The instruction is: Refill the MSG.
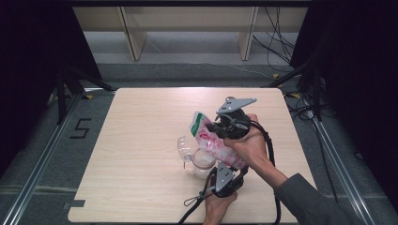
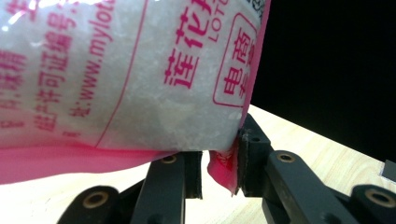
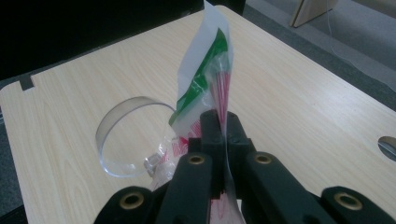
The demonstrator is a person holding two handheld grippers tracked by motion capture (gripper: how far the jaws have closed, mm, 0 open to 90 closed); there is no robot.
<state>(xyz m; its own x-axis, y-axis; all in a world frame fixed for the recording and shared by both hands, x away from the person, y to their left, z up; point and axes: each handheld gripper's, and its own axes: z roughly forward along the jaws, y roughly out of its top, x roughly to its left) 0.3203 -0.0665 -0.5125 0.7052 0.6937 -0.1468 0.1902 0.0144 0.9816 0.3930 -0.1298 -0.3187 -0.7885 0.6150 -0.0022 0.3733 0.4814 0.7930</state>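
Note:
A plastic bag of white crystals, with red print and a green top, hangs tilted over the wooden table. My right gripper is shut on the bag's upper part, just below the green strip. My left gripper holds the bag's pink bottom seam from below, with the bulging bag resting above its jaws. Under the bag stands a clear jar with its round hinged lid flipped open to the left. In the right gripper view the lid stands to the left of the jaws.
The table's left half and far part are bare wood. Its near edge runs just below my left hand. Cables trail off both grippers. Metal rails, a floor mark "5" and dark curtains surround the table.

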